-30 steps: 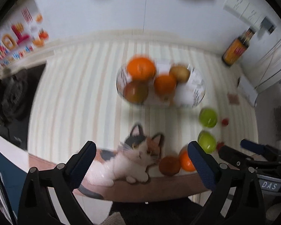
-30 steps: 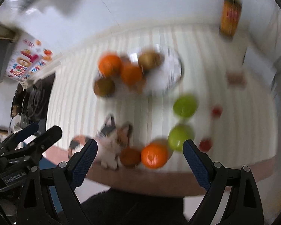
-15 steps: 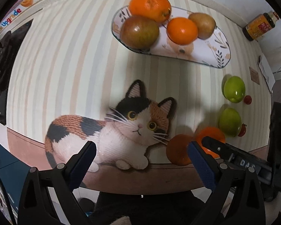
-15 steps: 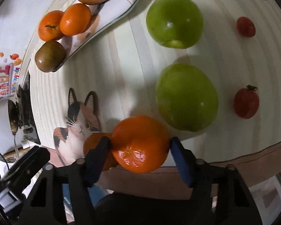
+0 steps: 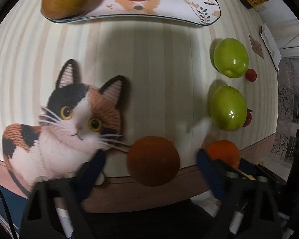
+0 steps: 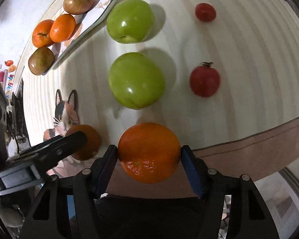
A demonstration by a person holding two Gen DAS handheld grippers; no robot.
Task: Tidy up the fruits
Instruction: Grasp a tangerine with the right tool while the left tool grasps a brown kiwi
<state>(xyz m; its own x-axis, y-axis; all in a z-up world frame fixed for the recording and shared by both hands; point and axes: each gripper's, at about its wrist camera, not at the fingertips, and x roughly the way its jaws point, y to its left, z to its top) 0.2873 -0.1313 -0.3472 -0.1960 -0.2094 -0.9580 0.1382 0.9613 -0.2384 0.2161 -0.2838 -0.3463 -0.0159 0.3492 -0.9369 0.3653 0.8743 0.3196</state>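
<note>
With the right tongs [image 6: 149, 155] clamped on one orange [image 6: 148, 152] at the bench [image 6: 239, 63] edge and the left tongs [image 5: 150, 165] closing around the shadowed orange [image 5: 153, 161], not yet gripping, an off-centre squeeze could roll it off.

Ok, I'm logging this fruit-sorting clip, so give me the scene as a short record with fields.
right gripper: closed on a bright orange
left gripper: closing around a darker orange, pads not yet touching
plate: holds two oranges and two brownish fruits
loose on mat: two green apples, two small red tomatoes
mat: striped, with a cat picture
</note>
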